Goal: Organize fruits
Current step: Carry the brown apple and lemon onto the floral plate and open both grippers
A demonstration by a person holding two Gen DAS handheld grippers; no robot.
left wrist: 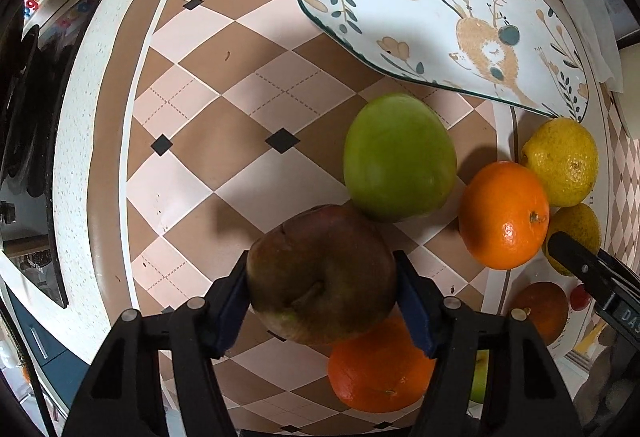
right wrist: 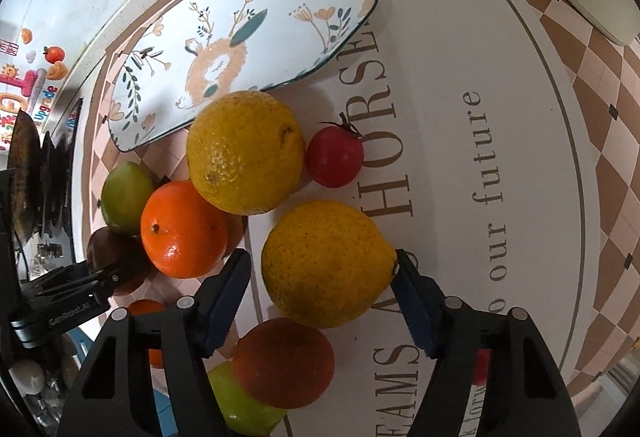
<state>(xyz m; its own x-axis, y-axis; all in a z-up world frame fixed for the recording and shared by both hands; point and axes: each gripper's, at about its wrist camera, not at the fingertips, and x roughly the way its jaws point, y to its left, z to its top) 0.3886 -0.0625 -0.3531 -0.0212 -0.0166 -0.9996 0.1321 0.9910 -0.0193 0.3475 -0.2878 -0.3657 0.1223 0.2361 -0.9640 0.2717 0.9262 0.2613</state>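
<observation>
Fruits grouped on bench, on checkered mat (left wrist: 240, 49) below plate. Dark red apple (left wrist: 320, 273): dull, mottled skin, clamped between pads of left tongs (left wrist: 320, 301). Green apple (left wrist: 398, 157) just above it. Orange (left wrist: 503, 215) glossy, beside yellow lemon (left wrist: 562, 161). Right tongs (right wrist: 322, 279): right pad touches second lemon (right wrist: 326, 263), left pad apart. Small red tomato (right wrist: 335, 155) nearby. Oval floral plate (right wrist: 256, 37) holds nothing.
</observation>
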